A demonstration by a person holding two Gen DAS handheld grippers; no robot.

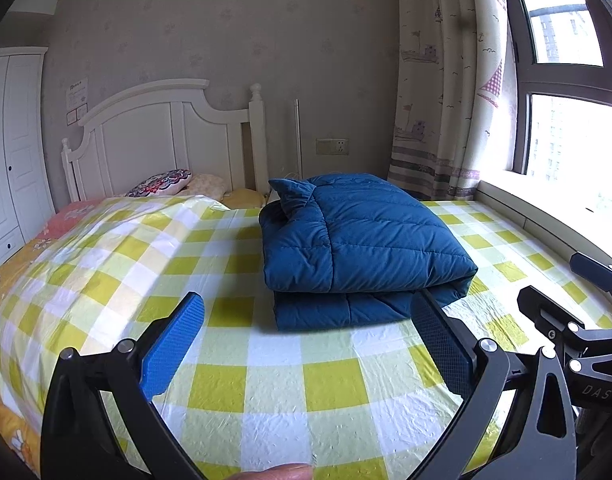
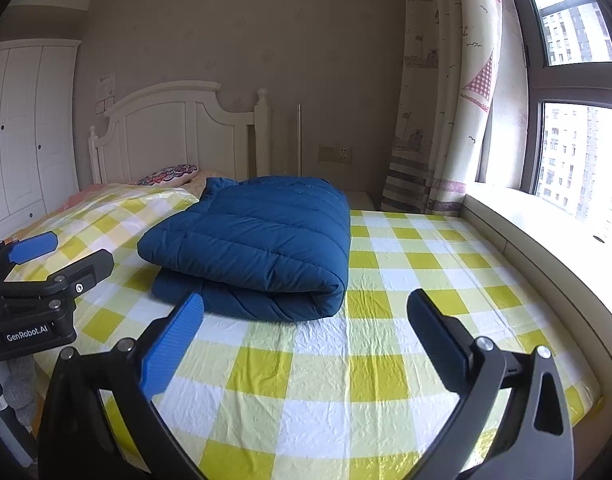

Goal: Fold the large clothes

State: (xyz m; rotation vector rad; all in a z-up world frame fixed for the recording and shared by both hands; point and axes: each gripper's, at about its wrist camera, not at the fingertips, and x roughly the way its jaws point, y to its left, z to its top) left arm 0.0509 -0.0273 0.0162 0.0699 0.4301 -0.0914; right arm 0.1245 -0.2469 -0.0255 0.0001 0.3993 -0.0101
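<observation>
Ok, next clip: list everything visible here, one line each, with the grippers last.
jacket: one, blue quilted, folded, on the sheet mid-bed
sheet: one, yellow and white check, covering the bed
pillows: at least two, patterned, at the headboard
headboard: one, white, against the wall
wardrobe: one, white, far left
curtain: one, boat print, beside the window
window: one, dark frame, right
wall socket: one, beside the headboard
left gripper: one, black with blue pads, open, empty
right gripper: one, same, open, empty
</observation>
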